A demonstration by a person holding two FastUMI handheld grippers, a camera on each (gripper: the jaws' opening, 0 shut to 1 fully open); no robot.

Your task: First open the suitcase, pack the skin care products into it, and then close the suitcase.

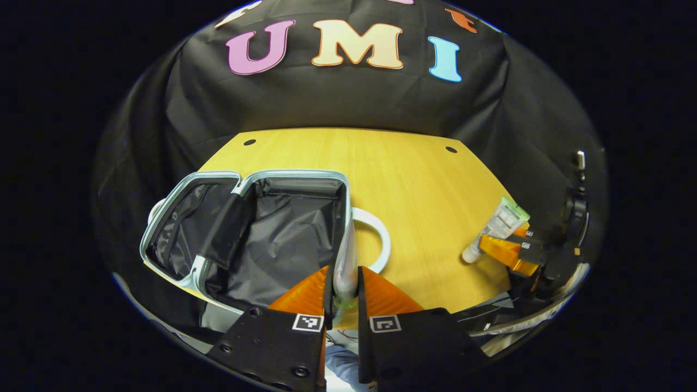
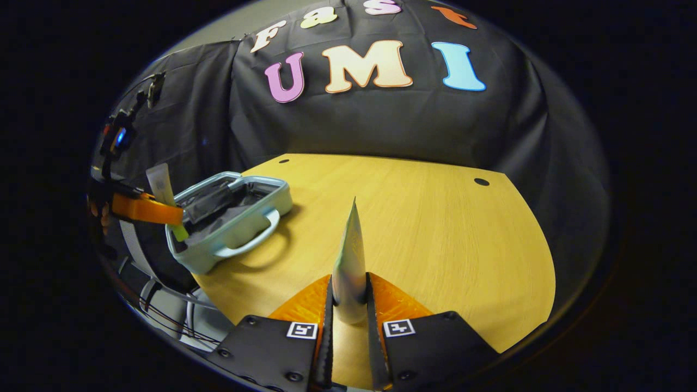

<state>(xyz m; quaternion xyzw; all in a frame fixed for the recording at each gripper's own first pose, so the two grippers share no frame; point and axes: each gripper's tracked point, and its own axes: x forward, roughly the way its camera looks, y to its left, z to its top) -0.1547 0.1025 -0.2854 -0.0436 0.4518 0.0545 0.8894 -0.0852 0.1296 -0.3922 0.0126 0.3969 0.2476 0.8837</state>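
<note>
In the left gripper view, the left gripper (image 1: 345, 296) is sitting at the bottom centre of the frame, its two orange fingers (image 1: 305, 296) pressing on a pale tube (image 1: 345, 261) seen edge-on, so its print is impossible to make out. The tube's lower end is showing as a greenish cap between the fingers. Left of centre, the suitcase (image 1: 245, 228) is lying open on the wooden table (image 1: 414, 179), showing dark crumpled lining in both halves; its nearest corner is being cut off behind the gripper body. A white handle (image 1: 381, 234) is curving out from its right side. At the right edge, the right gripper (image 1: 509, 247) is holding a second tube (image 1: 496, 228), white with a green end, above the table; the gripper's body is blurring into the dark rim there.

In the right gripper view, the right gripper (image 2: 349, 305) is at the bottom centre, narrowed onto the second tube (image 2: 349, 261), which is pointing up, edge-on. The suitcase (image 2: 228, 218) is lying open at middle left on the table (image 2: 435, 218). At the far left, the left gripper (image 2: 166, 215) is holding the pale tube (image 2: 161, 188) just beside the suitcase's left end; the hand behind it is hard to make out.
</note>
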